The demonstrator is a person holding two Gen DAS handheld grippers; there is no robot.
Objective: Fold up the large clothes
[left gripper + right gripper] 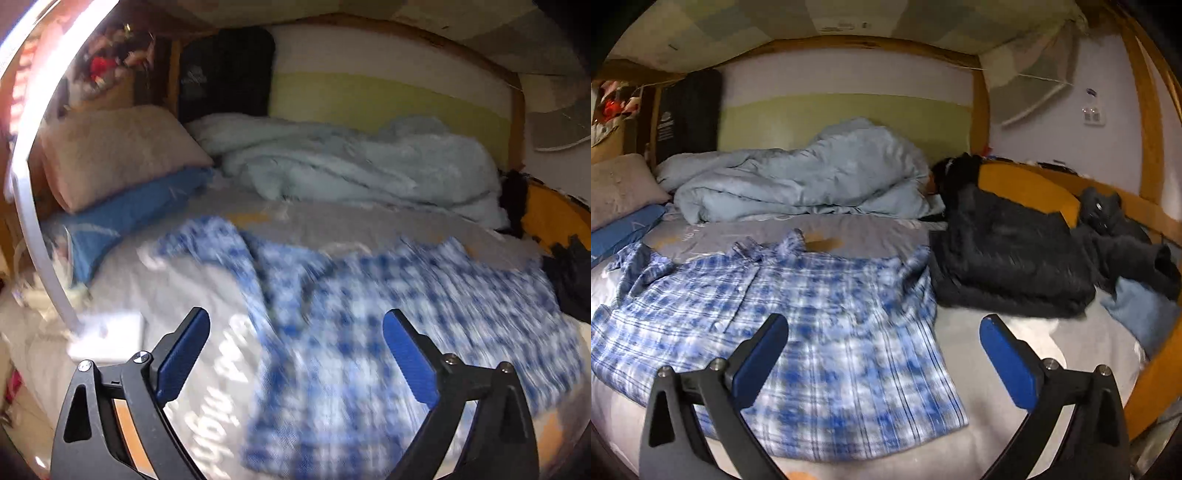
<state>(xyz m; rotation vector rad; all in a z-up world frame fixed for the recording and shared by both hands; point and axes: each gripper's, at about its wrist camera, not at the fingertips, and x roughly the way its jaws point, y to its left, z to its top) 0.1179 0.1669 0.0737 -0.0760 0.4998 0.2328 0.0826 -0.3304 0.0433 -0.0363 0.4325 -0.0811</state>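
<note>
A blue and white plaid shirt [798,314] lies spread on the grey bedsheet [871,229], collar toward the far side. It is blurred in the left wrist view [369,325]. My left gripper [295,332] is open and empty, held above the shirt's left part. My right gripper [884,336] is open and empty, held above the shirt's right edge near the bed's front.
A light blue duvet [798,181] is bunched at the back. Dark clothes [1012,254] are piled to the shirt's right beside an orange bed rail [1030,192]. A beige pillow [118,151] and a blue pillow [125,218] lie at the left. A white curved rail [29,199] stands left.
</note>
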